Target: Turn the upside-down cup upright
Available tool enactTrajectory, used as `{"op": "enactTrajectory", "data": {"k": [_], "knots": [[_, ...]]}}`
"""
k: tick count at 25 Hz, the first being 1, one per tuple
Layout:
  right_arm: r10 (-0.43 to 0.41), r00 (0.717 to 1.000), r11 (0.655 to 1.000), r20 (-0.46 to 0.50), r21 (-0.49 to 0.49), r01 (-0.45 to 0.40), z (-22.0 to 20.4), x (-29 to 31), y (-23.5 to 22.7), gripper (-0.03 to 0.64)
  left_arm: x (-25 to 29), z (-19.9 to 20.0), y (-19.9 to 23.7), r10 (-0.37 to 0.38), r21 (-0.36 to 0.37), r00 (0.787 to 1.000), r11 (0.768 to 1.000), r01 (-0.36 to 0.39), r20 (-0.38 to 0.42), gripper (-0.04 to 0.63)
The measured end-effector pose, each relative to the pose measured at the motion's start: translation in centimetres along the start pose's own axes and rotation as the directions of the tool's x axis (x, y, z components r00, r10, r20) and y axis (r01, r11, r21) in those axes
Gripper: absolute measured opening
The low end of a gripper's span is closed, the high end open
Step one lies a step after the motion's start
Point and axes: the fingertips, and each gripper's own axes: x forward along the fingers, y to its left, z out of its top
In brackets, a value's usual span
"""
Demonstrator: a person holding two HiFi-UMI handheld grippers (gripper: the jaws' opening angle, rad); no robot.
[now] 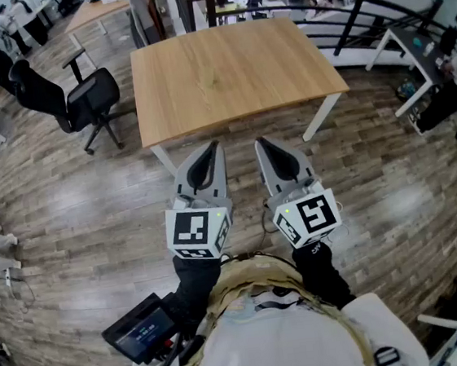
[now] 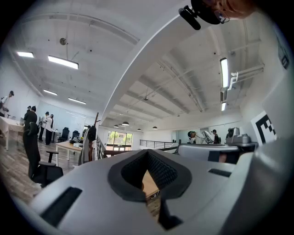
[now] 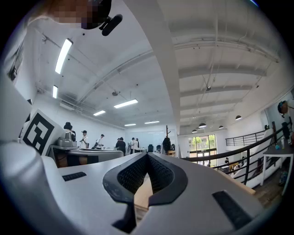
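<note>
No cup shows in any view. A bare light-wood table [image 1: 232,71] on white legs stands ahead of me. My left gripper [image 1: 214,145] and right gripper [image 1: 259,142] are held side by side, level, just short of the table's near edge, tips toward it. Both are shut with nothing between the jaws. In the left gripper view the left gripper [image 2: 148,151] has its padded jaws meeting at the tip, with a sliver of the table [image 2: 149,182] seen through the gap behind. The right gripper view shows the right gripper [image 3: 147,154] the same way, shut and empty.
A black office chair [image 1: 88,100] stands left of the table. A dark railing [image 1: 340,9] runs behind it and a white desk [image 1: 411,55] is at the right. Other desks and people are far off at the back left. Wood-plank floor surrounds me.
</note>
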Motion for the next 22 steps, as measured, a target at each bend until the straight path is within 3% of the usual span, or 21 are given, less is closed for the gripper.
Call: {"op": "enactTrajectory", "data": {"k": [11,22], "knots": [[0.015,1.000,0.999,-0.002,-0.031,-0.015,-0.2,1.9,0.2,0.020,1.3,-0.2,1.2,-0.002,0.010,1.000,1.000,0.001,0.005,0.002],[0.035,0.996,0.999,-0.077,-0.028,-0.037,-3.2,2.2,2.6,0.021,-1.0,-3.1,3.0,0.001,0.000,0.998,1.000,-0.001,-0.056,0.002]]}}
